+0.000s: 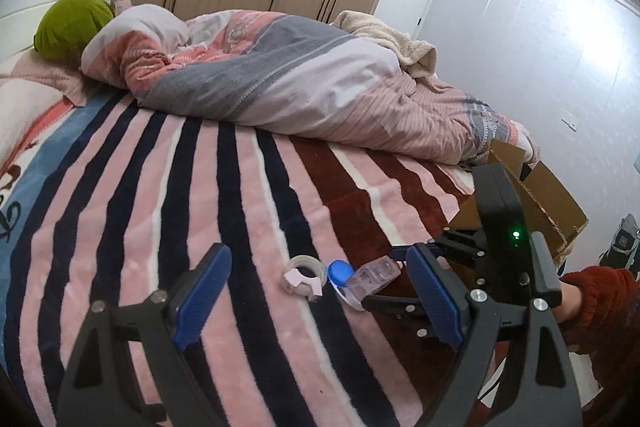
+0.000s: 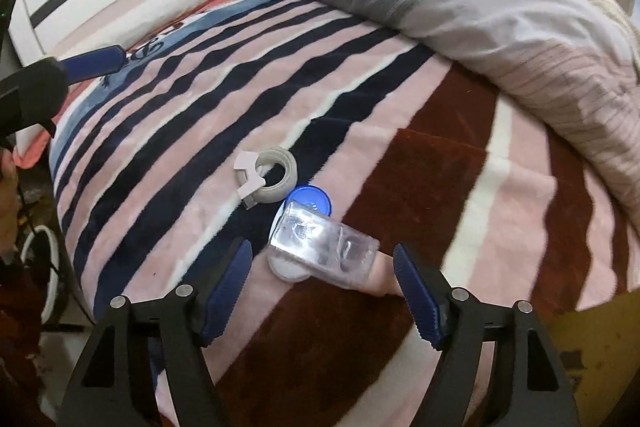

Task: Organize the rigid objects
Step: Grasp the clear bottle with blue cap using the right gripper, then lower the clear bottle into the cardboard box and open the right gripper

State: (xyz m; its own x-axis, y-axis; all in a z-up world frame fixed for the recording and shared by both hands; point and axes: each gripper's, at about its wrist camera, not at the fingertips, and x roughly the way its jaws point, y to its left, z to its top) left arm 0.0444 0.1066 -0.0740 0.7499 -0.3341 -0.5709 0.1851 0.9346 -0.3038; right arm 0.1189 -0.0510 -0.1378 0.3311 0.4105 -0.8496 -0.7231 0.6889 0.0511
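Striped blanket [image 2: 360, 99], bedroom: clear plastic box [image 2: 324, 247] lies between the gaping right gripper [image 2: 322, 281] jaws.
Left gripper [image 1: 316, 297] also wide open; box looks light, stiff, slick — pinch its flat sides.

The left gripper [image 1: 316, 303] hovers with its blue-padded jaws spread wide and nothing between them. The right gripper [image 2: 324, 291] is likewise open, fingers angled downward. A hand [image 1: 568, 303] in a dark red sleeve grips the right gripper's handle from behind.
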